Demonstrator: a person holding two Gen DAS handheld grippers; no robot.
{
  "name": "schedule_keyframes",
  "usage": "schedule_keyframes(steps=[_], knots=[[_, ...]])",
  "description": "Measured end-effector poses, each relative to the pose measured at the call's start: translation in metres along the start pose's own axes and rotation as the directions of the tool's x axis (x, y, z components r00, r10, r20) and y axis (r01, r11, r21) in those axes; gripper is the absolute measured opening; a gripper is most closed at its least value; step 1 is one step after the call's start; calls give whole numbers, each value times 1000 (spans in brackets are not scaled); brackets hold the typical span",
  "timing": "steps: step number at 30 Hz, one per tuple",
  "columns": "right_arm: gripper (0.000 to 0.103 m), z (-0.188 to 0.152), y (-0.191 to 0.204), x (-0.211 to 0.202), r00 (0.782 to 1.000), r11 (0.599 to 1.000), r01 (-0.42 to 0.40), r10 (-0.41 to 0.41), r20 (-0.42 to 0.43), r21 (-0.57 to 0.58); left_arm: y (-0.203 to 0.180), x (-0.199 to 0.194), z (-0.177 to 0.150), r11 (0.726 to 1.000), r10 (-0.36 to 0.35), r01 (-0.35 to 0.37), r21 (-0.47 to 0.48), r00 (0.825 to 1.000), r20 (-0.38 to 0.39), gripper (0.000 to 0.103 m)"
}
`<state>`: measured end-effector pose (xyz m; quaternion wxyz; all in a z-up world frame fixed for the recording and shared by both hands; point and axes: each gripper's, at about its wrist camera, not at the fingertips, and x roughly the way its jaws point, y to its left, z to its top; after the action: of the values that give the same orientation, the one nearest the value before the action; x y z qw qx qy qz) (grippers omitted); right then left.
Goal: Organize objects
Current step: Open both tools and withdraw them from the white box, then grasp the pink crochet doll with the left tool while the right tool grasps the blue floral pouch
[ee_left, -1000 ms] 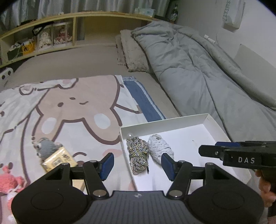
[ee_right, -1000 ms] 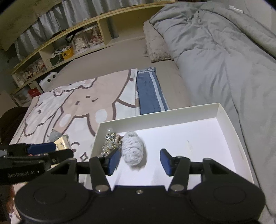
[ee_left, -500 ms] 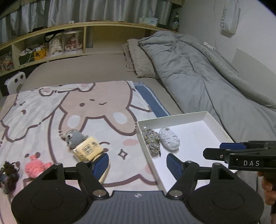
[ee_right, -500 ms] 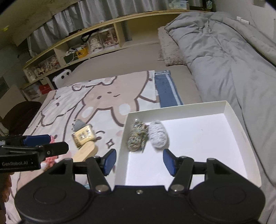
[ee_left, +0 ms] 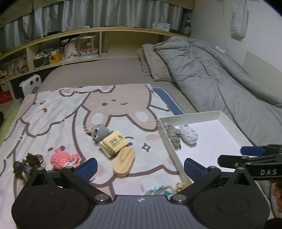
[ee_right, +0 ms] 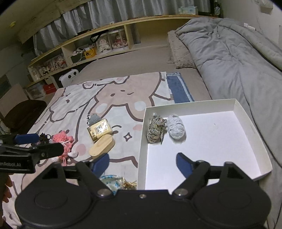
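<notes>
Dim bedrm: bed, shelf, curtains

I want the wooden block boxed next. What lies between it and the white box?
Nothing visible. The wooden block lies on the blanket left of the white box, with only bare blanket up to the box's low left wall. The yellow packet leans on the block's far end, away from that path.

Setting: a bedroom in a home. Wide bed with a rumpled grey duvet and a pillow along one side; cartoon-rabbit blanket spread across the mattress. Long wooden shelf behind the bed holds boxed dolls and small clutter. Grey curtains hang above it. Tissue box and bottle on the shelf top.
</notes>
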<state>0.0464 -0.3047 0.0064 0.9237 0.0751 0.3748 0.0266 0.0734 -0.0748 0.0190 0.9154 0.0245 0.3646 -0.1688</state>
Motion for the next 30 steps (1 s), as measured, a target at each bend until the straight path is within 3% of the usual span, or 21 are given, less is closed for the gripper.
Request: schedule_keyframes(steps=[6,9,18,27,30], knots=[[92,-10,11,4,1000,1000,14,-14,-8,11,12,-3,-10,1000,27,-27,-10,1000,16,103],[99,-13,15,6,1000,999,17,-17,0,30,20,-3,-13,999,35,-34,-25,999,24,103],[101,-24,37,20,999,996,50,-52,18,79,54,0,-17,993,76,-71,-94,996,54,103],[102,-37,62,54,994,970,112,-113,-4,216,96,11,-17,985,151,-143,-97,985,80,103],[102,-46,68,65,988,950,154,-155,-19,273,111,18,-17,987,129,-122,-101,989,70,103]])
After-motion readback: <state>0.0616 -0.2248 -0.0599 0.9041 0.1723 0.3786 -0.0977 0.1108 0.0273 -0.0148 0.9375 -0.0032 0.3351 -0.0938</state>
